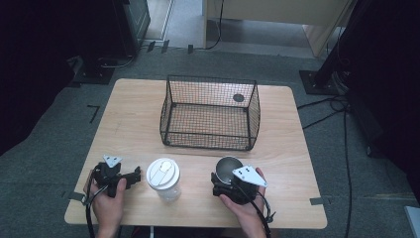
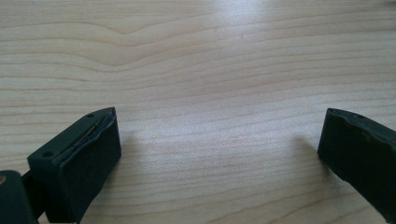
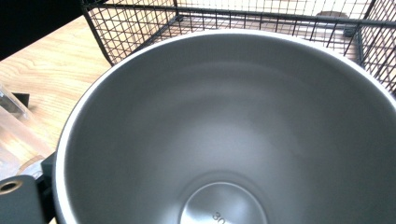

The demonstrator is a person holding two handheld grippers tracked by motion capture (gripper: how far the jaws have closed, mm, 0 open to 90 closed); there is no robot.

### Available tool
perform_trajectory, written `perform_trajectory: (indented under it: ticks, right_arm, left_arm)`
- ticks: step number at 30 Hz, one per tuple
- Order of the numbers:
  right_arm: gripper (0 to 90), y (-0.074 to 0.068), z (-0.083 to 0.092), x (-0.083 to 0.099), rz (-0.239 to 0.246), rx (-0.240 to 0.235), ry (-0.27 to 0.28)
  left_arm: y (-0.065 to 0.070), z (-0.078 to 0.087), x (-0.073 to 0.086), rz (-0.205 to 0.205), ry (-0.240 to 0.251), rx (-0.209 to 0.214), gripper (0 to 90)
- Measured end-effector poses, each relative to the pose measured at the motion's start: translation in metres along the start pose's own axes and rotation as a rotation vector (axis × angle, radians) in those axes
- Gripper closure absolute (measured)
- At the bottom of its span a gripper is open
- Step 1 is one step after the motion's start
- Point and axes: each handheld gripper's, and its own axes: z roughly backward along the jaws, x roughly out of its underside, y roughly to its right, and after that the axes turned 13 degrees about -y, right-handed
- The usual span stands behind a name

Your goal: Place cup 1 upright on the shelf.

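the steel cup (image 1: pixel 228 169) stands on the desk (image 1: pixel 133 124) near its front edge, at about 5 o'clock from the desk's middle, with its open mouth up. the right gripper (image 1: pixel 224 184) sits against the cup's near side, at its 6 o'clock. in the right gripper view the camera looks straight down into the bare steel bowl (image 3: pixel 224 140); a dark jaw part (image 3: pixel 46 177) shows just outside the rim at 8 o'clock, but i cannot tell whether the jaws straddle the wall and press on it or merely stand beside it. pinching the rim would be the natural hold for a wide cup like this.

the wire basket (image 1: pixel 210 114) stands just past the cup, at its 12 o'clock, its open top facing up, so it looks like the place the cup is meant to go: a short lift forward.

the lidded clear cup (image 1: pixel 163 179) stands at 9 o'clock from the steel cup, well apart. the left gripper (image 1: pixel 130 178) rests low by the desk at that cup's 9 o'clock, jaws wide apart with nothing but bare wood (image 2: pixel 210 93) between them, likely waiting its turn.
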Motion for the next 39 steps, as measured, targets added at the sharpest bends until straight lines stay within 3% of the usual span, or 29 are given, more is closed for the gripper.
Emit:
perform_trajectory:
  ticks: [5,20,23,33,36,39]
  right_arm:
    - [6.9,-0.001,0.002,-0.003,-0.011,-0.021,0.008]
    - [7.2,-0.012,0.014,-0.027,0.036,-0.012,0.06]
    - [7.2,-0.014,0.016,-0.034,0.045,0.008,0.099]
    - [7.3,-0.015,0.019,-0.052,0.047,0.012,0.142]
    - [7.3,-0.016,0.019,-0.056,0.062,0.012,0.195]
    - [7.3,-0.017,0.018,-0.06,0.033,0.041,0.213]
  left_arm:
    - [0.0,0.0,0.0,0.0,0.0,0.0,0.0]
    - [0.0,0.0,0.0,0.001,0.0,0.001,0.0]
    - [0.0,0.0,0.0,0.001,0.0,0.001,0.0]
    - [0.0,0.0,0.0,0.001,0.0,0.001,0.0]
    - [0.0,0.0,0.0,0.001,0.0,0.001,0.0]
    - [0.0,0.0,0.0,0.002,0.0,0.001,0.0]
